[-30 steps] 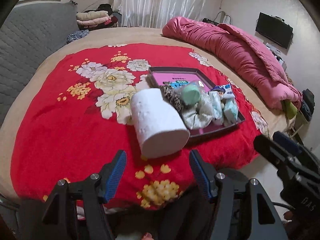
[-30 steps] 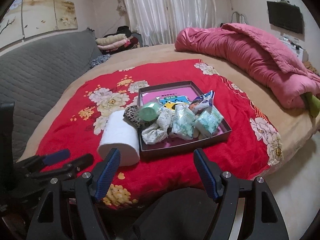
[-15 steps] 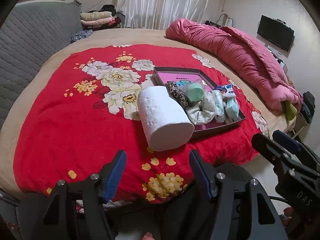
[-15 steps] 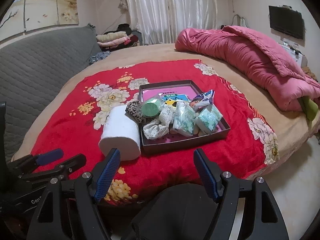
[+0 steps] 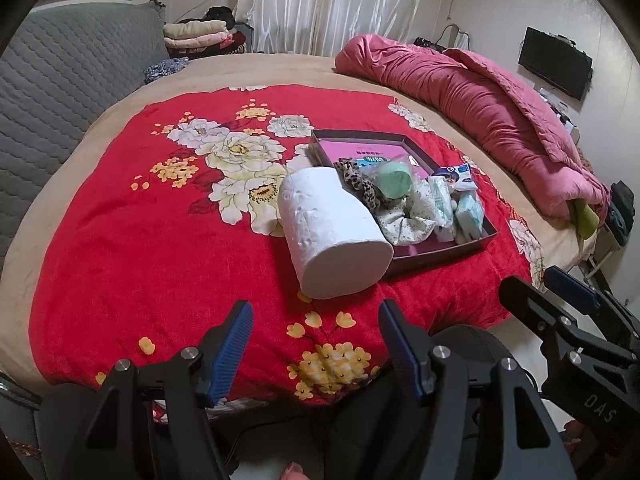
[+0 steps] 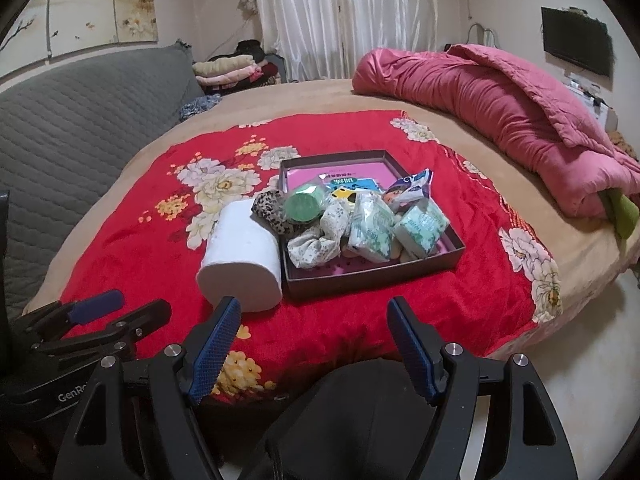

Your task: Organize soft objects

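So there's a big bed (image 5: 248,68) with a red flowered blanket (image 5: 120,240) spread over it and a pink quilt (image 6: 500,100) bunched along the far side. On the blanket sits a shallow dark box (image 6: 376,272) stuffed with soft bits: tissue packs (image 6: 424,224), a floral scrunchie (image 6: 320,240), a leopard one (image 6: 272,210), a green roll in plastic (image 6: 306,204). A white paper roll (image 5: 332,236) lies on its side, touching the box's left wall, outside it.

Both grippers hang off the near edge of the bed, holding nothing. The left gripper (image 5: 316,350) has its jaws spread wide, and so does the right gripper (image 6: 314,344).

My guess is the roll goes next. It's fat and squashy, so I'd come in across the round body with the jaws wide, close gently so it doesn't crush, and lift clear of the box wall before moving it.

Compared with a second ago, both grippers have pulled back and up a bit, so more of the blanket shows. Nothing on the bed has moved.
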### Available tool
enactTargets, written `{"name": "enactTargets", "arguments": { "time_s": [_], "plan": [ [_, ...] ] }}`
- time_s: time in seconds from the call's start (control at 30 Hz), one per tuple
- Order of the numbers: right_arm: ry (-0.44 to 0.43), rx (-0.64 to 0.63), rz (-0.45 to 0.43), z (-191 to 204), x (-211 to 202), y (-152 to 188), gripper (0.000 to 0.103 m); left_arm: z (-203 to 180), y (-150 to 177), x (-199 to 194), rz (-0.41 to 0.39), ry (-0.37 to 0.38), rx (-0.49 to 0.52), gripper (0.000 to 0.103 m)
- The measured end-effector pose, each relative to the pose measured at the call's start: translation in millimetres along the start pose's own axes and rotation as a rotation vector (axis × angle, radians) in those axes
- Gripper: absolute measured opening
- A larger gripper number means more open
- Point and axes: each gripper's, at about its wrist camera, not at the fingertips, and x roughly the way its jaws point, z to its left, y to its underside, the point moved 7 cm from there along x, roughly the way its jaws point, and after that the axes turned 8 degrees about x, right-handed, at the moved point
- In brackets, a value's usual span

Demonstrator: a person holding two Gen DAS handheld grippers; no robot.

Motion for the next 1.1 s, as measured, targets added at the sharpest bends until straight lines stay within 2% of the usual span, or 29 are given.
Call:
{"name": "enactTargets", "arguments": {
  "time_s": [0.5,0.77,1.1],
  "plan": [
    [-0.002,-0.017,-0.009,2.2,-3.4,0.5,0.077,0.7,-0.2,-2.4,0.001,-0.027,0.008,0.064],
    [-0.006,-0.020,-0.002,3.5,-3.0,1.1,0.077,2.3,1.0,0.1,0.018,-0.066,0.012,0.064],
    [-0.006,-0.028,0.011,5.1,1.5,2.2,0.077,2.4,2.5,2.7,0.027,-0.064,0.017,0.064]
  ]
}}
